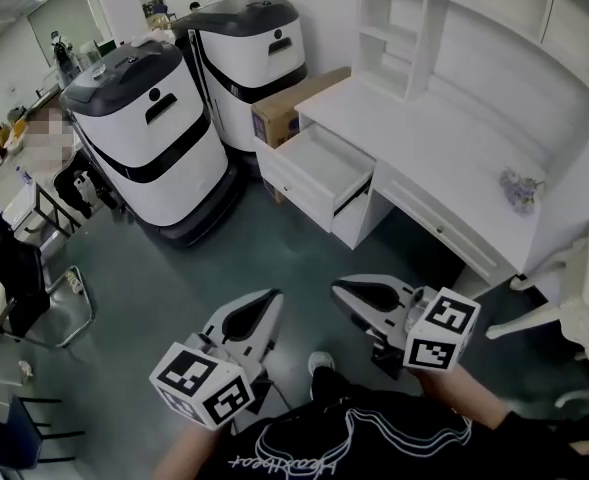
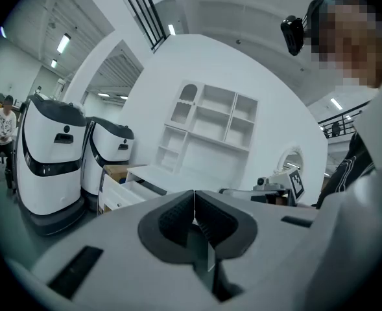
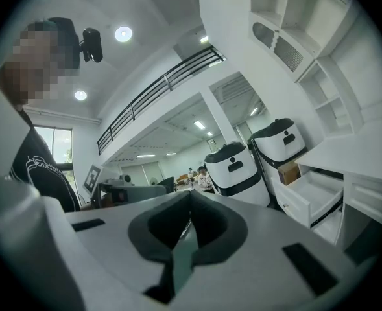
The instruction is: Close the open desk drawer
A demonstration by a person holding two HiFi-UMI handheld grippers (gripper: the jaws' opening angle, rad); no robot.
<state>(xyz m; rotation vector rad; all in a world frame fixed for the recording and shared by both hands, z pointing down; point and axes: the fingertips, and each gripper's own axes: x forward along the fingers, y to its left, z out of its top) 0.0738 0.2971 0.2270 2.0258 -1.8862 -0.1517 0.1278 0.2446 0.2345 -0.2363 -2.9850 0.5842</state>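
Observation:
The white desk (image 1: 444, 138) has its left drawer (image 1: 312, 171) pulled out and empty; that drawer also shows small in the left gripper view (image 2: 122, 193) and in the right gripper view (image 3: 310, 198). Both grippers hang low over the floor, well short of the drawer. My left gripper (image 1: 271, 298) is shut with nothing in it, its dark pads (image 2: 178, 218) touching. My right gripper (image 1: 340, 288) is also shut and empty, with its pads (image 3: 207, 220) together.
Two large white-and-black machines (image 1: 149, 138) stand left of the desk, with a cardboard box (image 1: 289, 108) between them and the drawer. Black chairs (image 1: 19, 278) stand at the left. A white chair (image 1: 574, 318) sits at the right. A shelf unit (image 1: 454, 18) tops the desk.

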